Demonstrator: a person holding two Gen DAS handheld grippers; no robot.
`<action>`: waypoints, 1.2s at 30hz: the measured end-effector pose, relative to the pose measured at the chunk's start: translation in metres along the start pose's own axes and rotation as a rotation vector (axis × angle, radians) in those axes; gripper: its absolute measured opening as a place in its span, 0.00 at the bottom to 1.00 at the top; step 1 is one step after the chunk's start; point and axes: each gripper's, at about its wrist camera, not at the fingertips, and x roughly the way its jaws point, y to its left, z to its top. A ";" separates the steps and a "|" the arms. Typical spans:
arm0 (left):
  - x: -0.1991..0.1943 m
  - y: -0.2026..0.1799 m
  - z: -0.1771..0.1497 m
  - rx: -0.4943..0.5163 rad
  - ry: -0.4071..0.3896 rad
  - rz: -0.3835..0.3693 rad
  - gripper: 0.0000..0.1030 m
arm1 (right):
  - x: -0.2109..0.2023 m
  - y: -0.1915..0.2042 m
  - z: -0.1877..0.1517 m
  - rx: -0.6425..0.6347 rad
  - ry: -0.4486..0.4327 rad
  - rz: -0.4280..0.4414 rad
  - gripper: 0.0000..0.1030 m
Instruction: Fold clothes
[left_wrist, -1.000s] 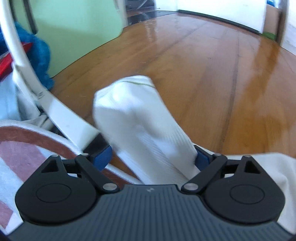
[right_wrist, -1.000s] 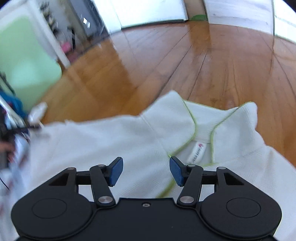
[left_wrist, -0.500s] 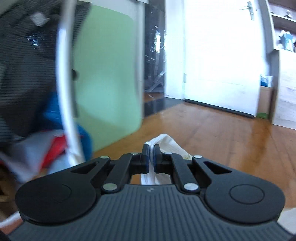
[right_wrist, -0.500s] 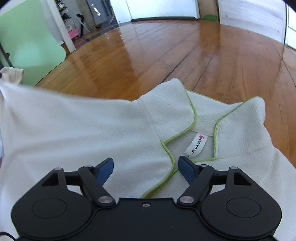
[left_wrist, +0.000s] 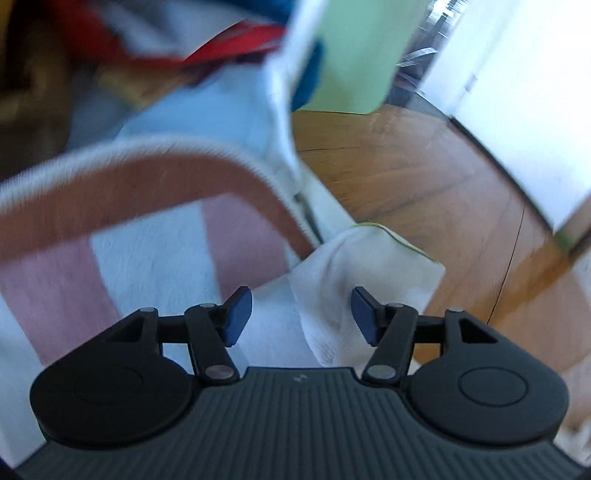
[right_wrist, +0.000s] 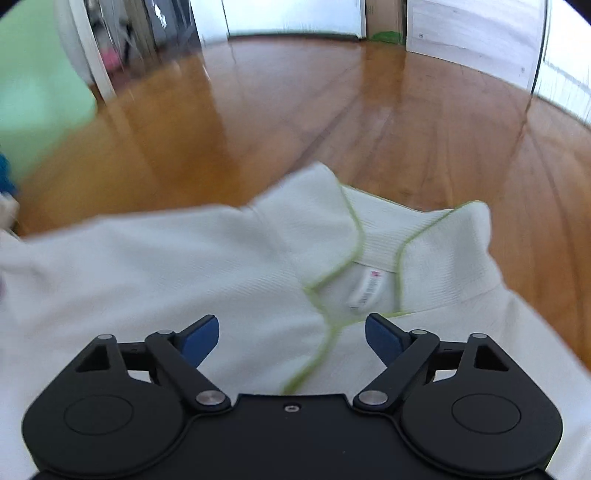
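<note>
1. Both grippers stand with their jaws apart and hold nothing: the left gripper (left_wrist: 301, 314) hovers over a loose white sleeve (left_wrist: 365, 273), and the right gripper (right_wrist: 291, 336) hovers over the chest of the white shirt (right_wrist: 166, 266), near its collar (right_wrist: 332, 221).
2. The shirt lies spread on the wooden floor (right_wrist: 332, 110), collar away from the right camera, its label (right_wrist: 367, 288) showing; the sleeve end lies beside a striped rug (left_wrist: 147, 258).
3. With nothing clamped, the sleeve could likely slump or bunch, leaving a crooked fold line.
4. A grab by the left gripper could perhaps catch the rug edge along with the sleeve, since the two lie close together.
5. A grab by the right gripper near the collar's green piping could drag the whole shirt across the smooth floor.
6. Motion blur smears the left view: the red, blue and pale heap (left_wrist: 207, 55) at the top cannot be identified.
7. The shirt's hem and right sleeve are cut off, hidden under the gripper bodies.
</note>
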 end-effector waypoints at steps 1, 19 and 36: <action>0.004 -0.002 0.001 0.005 0.004 -0.005 0.57 | -0.005 0.003 -0.001 0.003 -0.009 0.032 0.86; -0.051 -0.106 0.015 0.363 -0.469 0.164 0.19 | 0.025 0.122 -0.009 -0.225 0.069 0.341 0.86; -0.105 -0.200 -0.113 0.475 0.089 0.031 0.77 | -0.057 0.022 -0.074 0.210 -0.014 0.080 0.85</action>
